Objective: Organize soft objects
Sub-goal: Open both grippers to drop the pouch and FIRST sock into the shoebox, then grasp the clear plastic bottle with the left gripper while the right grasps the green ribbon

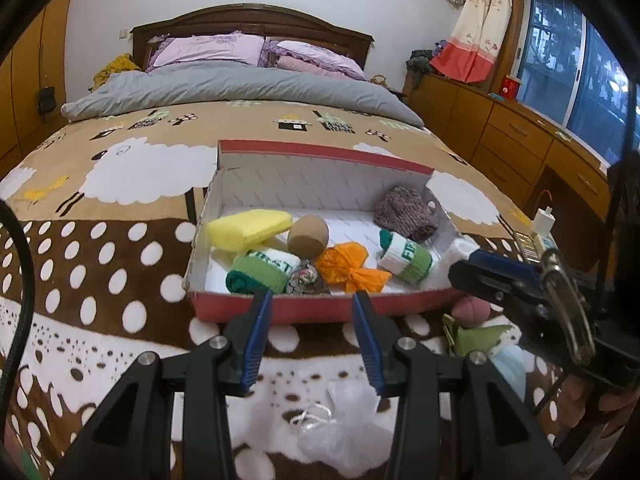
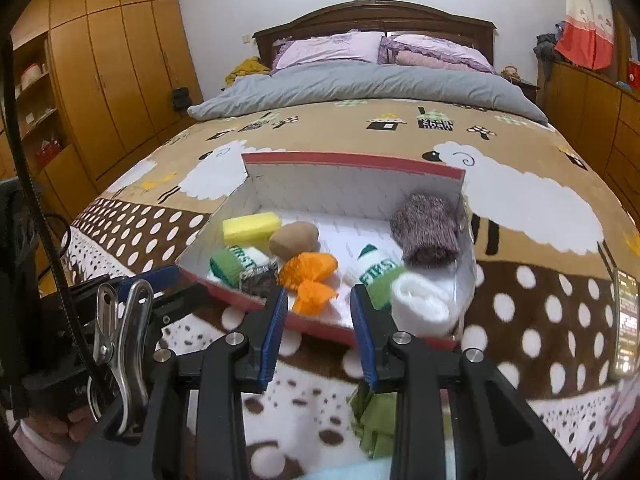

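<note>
A red box (image 1: 320, 151) (image 2: 352, 159) with a white inside lies on the bed blanket. It holds a yellow sponge (image 1: 250, 229), a brown ball (image 1: 308, 237), an orange cloth bow (image 1: 348, 267) (image 2: 308, 276), two green-and-white rolled socks (image 1: 262, 271) (image 1: 406, 256), a purple knit piece (image 1: 404, 213) and a white roll (image 2: 420, 308) at its near right corner. My left gripper (image 1: 312, 298) hovers open and empty just in front of the box's near wall. My right gripper (image 2: 319, 294) is open and empty too, over the near rim.
Outside the box's near right corner lie a pink ball (image 1: 472, 312), a green cloth (image 1: 480, 338) (image 2: 374, 420) and something pale blue (image 1: 512, 364). A clear plastic bag (image 1: 340, 432) lies under my left gripper. Drawers (image 1: 520, 132) line the right, wardrobes (image 2: 112, 80) the left.
</note>
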Demonstrator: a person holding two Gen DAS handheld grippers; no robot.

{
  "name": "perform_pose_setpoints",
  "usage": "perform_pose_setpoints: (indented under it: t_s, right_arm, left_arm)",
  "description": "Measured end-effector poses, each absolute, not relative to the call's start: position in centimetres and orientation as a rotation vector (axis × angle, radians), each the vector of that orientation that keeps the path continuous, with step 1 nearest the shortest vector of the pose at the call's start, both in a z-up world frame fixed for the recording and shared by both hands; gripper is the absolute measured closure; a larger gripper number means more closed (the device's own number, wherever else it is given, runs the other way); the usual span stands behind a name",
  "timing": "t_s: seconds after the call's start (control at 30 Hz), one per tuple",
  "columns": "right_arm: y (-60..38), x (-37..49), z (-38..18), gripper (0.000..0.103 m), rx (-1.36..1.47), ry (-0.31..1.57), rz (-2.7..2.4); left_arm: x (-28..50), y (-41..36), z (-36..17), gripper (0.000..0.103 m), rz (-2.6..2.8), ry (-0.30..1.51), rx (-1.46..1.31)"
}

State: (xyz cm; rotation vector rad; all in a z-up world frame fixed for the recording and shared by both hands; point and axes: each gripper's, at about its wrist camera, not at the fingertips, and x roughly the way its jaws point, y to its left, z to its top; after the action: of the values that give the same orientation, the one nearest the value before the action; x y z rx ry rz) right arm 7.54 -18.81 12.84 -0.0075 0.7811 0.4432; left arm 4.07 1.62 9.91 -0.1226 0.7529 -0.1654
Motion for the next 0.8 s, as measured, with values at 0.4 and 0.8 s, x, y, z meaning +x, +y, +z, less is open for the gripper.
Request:
perform_pose_setpoints:
  t_s: [0.4,0.8]
  right_arm:
    - [-20.2,4.0,12.2,0.069,-0.006,0.801,0.435]
    - [-22.1,2.3,10.9,0.069,0.032,0.829,0.419]
  left_arm:
    - [1.9,1.7,9.1,0.060,-0.200,0.801,-0.131]
    - [0.4,0.2,6.6,0.056,-0.240,0.865,-0.103]
